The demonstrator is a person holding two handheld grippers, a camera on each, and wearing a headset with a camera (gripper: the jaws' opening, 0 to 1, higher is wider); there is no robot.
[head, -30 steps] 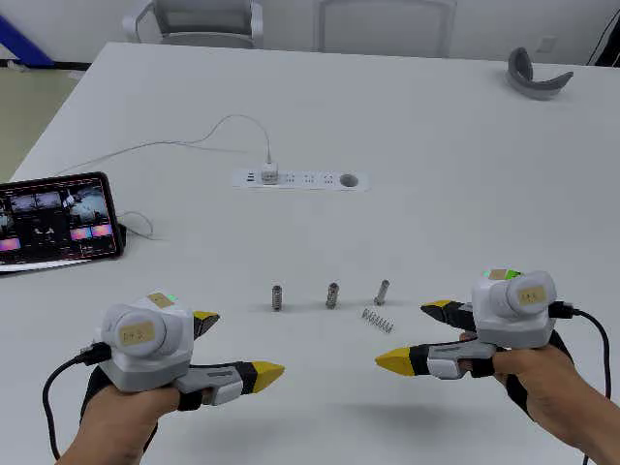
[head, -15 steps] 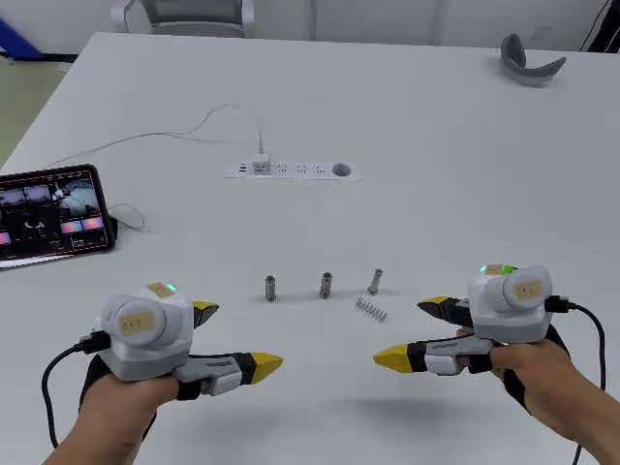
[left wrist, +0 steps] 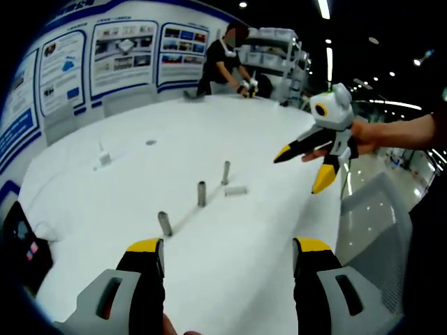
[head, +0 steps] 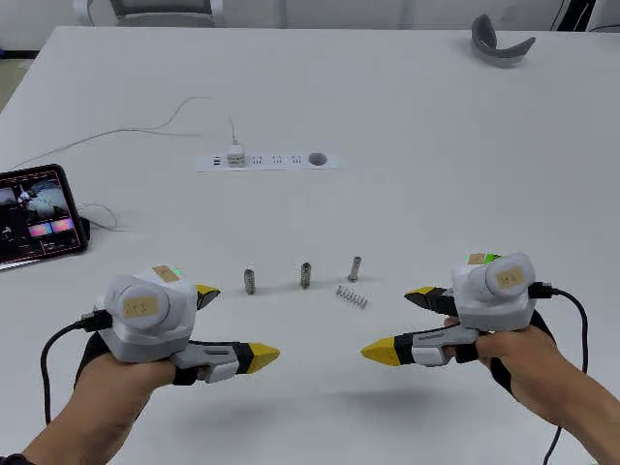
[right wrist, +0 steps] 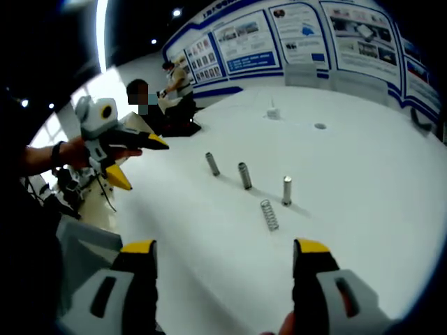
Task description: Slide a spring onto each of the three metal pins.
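Left gripper (head: 234, 325): held low over the near part of the white table (head: 436, 194), jaws spread wide, nothing between them. Right gripper (head: 399, 322): about level with it on the opposite side, jaws also wide apart and empty. The yellow tips of the two tools point toward each other across a bare stretch of tabletop.

Just beyond that stretch, a loose spring (head: 352, 296) lies flat on the table, touching neither tool. It sits just in front of the right pin (head: 355, 268), near its base, with a small gap between them.

Three pins stand upright in a row: left pin (head: 250, 281), middle pin (head: 305, 275), right pin. Left and middle look ribbed and darker, as if coils sit round them. The right pin looks smooth and bare in the right gripper view.

Farther back: a white power strip (head: 266, 161) with a charger (head: 234, 155) plugged in, cable trailing off to the left. A tablet (head: 34, 213) with its screen lit lies at the left edge. Far right corner: a grey curved object (head: 502, 43).
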